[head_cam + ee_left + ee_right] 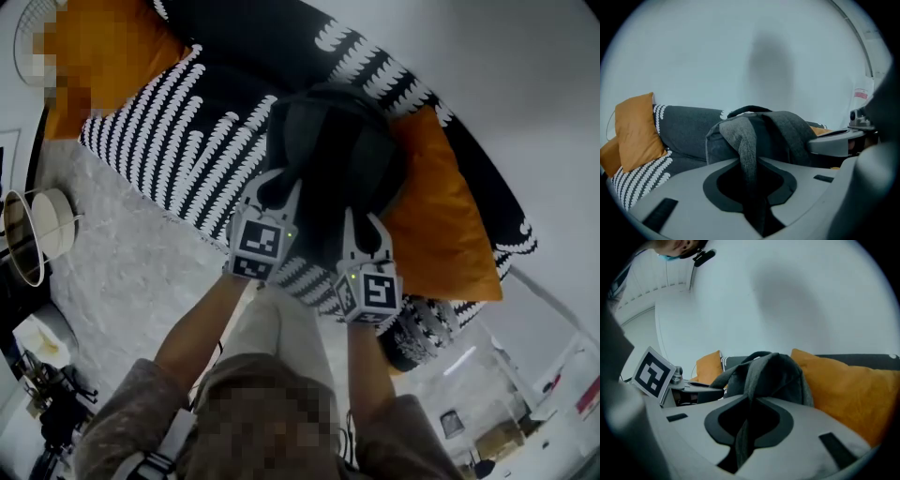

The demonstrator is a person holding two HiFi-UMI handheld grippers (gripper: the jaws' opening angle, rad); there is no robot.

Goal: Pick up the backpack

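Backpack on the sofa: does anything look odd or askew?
Nothing stands out. The backpack sits upright on the sofa beside an orange cushion, with the left gripper and right gripper each shut on a shoulder strap.

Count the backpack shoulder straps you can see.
2. One strap is clamped in the left tool, the other in the right tool. Both lead up to the backpack on the sofa. More could be hidden behind it.

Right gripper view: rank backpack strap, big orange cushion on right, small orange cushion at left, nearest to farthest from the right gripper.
1. backpack strap: centre, pinched between the jaws.
2. big orange cushion: right, beside the backpack.
3. small orange cushion: left, far back.
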